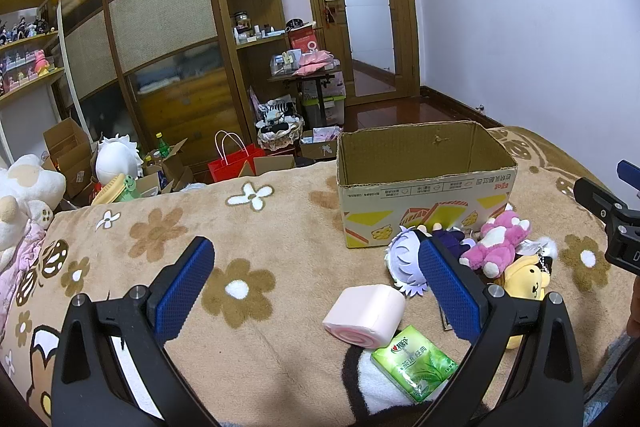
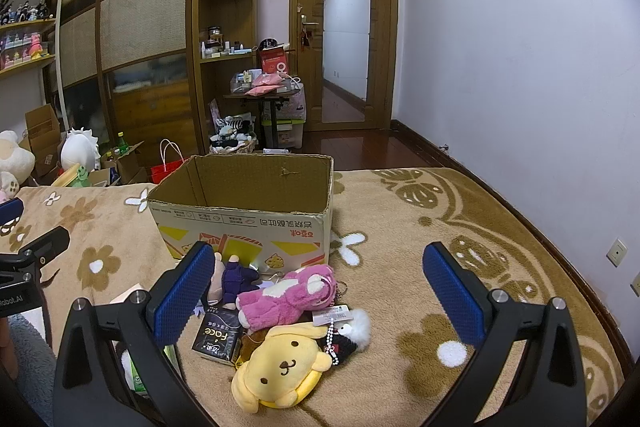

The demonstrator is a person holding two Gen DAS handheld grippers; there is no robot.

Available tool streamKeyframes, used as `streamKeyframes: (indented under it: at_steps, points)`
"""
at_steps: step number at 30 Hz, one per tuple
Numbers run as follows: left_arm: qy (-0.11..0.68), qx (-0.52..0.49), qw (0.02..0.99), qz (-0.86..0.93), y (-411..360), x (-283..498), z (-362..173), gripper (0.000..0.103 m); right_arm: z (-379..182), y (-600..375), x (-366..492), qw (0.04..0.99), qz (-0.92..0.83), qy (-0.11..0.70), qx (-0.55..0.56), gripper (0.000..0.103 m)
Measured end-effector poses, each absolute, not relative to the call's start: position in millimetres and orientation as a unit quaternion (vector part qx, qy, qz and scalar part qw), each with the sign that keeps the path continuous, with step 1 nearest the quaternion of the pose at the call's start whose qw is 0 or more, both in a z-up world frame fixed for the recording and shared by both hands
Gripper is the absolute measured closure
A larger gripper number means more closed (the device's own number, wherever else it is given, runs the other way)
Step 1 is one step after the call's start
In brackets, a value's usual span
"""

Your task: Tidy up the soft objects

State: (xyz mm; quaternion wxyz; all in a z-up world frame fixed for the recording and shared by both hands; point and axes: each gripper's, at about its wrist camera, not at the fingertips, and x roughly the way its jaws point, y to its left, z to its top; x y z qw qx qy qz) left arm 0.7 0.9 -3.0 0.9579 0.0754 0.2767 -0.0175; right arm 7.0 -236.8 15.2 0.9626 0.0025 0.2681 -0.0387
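Observation:
An open cardboard box (image 1: 424,187) (image 2: 244,207) stands on the flowered blanket. In front of it lie a pink plush (image 2: 288,293) (image 1: 496,243), a yellow dog plush (image 2: 280,363) (image 1: 528,279), a purple-clothed doll (image 2: 236,279) with a white-haired head (image 1: 404,259), a black packet (image 2: 218,337), a pink roll-cake squishy (image 1: 366,313) and a green tissue pack (image 1: 414,361). My left gripper (image 1: 316,279) is open above the blanket, with the squishy between its fingers' lines. My right gripper (image 2: 318,283) is open over the plush pile, holding nothing.
The blanket (image 1: 256,227) ends at a far edge, beyond which boxes, a red bag (image 1: 232,163) and a wardrobe (image 1: 160,27) stand. A white wall (image 2: 520,47) runs along the right. Plush toys (image 1: 24,195) lie at the left edge.

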Motion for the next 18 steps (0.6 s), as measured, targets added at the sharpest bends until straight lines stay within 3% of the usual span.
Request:
streamKeyframes:
  at_steps: [18]
  points:
    - [0.296, 0.073, 0.952, -0.024, 5.9, 3.7, -7.0, 0.002, 17.1, -234.0, 5.7, 0.960, -0.034, 0.276, 0.003, 0.000]
